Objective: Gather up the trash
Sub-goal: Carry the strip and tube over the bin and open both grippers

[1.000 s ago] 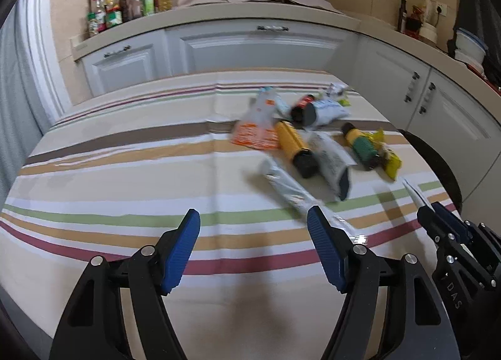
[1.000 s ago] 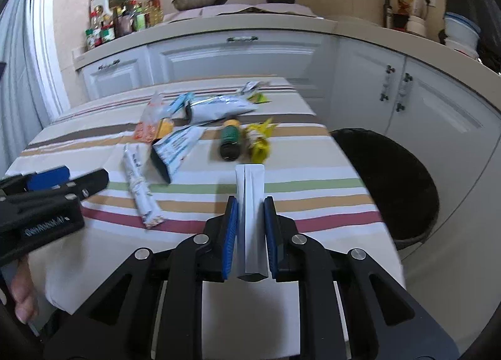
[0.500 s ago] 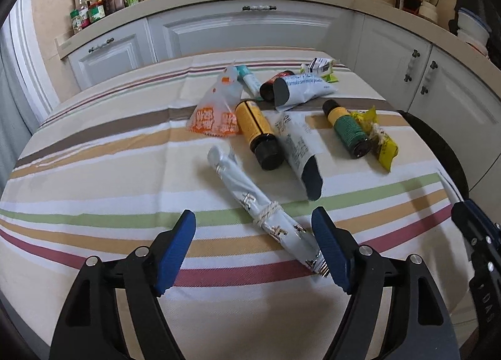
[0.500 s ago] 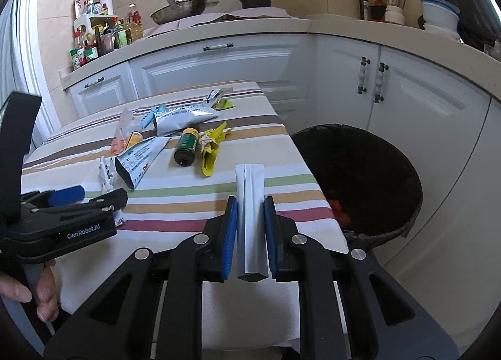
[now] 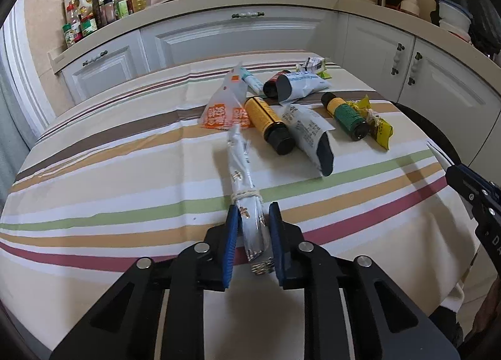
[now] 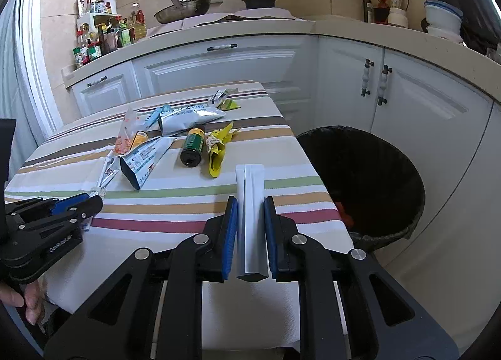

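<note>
Over the table [image 6: 175,200] edge: right claw [image 6: 250,228] clenched on a folded white wrapper [image 6: 250,203], just beside the black bin [image 6: 391,172]. Left claw [image 5: 253,228] closing on a string-tied wrapper [image 5: 241,178], seemingly gripped. 2 loads, probably for 1 dump.

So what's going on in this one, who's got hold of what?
A person is clearing litter off a striped tablecloth with two handheld grippers. The left gripper is closing its jaws around a long silvery wrapper tied with string, whose near end lies between the pads. The right gripper is shut on a flat white folded packet, beside the black-lined trash bin. Bottles and pouches remain on the table.
</note>
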A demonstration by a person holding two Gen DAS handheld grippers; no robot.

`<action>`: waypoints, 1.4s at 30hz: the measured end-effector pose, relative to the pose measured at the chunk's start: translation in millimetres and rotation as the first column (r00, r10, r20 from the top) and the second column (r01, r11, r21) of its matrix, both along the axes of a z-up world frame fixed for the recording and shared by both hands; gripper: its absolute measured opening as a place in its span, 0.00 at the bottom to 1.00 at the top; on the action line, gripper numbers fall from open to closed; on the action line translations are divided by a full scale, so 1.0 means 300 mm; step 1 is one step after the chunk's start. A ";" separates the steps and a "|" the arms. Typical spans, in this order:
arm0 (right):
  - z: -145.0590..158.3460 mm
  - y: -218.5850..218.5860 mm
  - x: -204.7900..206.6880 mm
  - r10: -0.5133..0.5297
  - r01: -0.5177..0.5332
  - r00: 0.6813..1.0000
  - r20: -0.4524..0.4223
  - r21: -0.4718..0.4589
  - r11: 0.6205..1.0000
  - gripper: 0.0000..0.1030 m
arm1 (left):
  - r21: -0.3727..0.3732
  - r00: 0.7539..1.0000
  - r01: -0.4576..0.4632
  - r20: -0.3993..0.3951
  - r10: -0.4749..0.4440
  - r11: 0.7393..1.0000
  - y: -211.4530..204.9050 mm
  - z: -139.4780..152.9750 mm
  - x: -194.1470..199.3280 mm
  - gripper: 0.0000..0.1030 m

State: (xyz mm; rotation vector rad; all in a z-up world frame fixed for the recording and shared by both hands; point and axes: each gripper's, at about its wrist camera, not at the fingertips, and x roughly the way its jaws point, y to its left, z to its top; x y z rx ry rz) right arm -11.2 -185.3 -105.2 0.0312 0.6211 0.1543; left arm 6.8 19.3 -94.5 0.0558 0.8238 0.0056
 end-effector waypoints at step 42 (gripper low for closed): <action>0.116 -0.508 0.326 -0.272 0.274 0.956 0.109 -0.003 0.962 0.16 | -0.030 0.934 0.326 0.165 -0.317 0.945 -0.622 0.182 0.352 0.16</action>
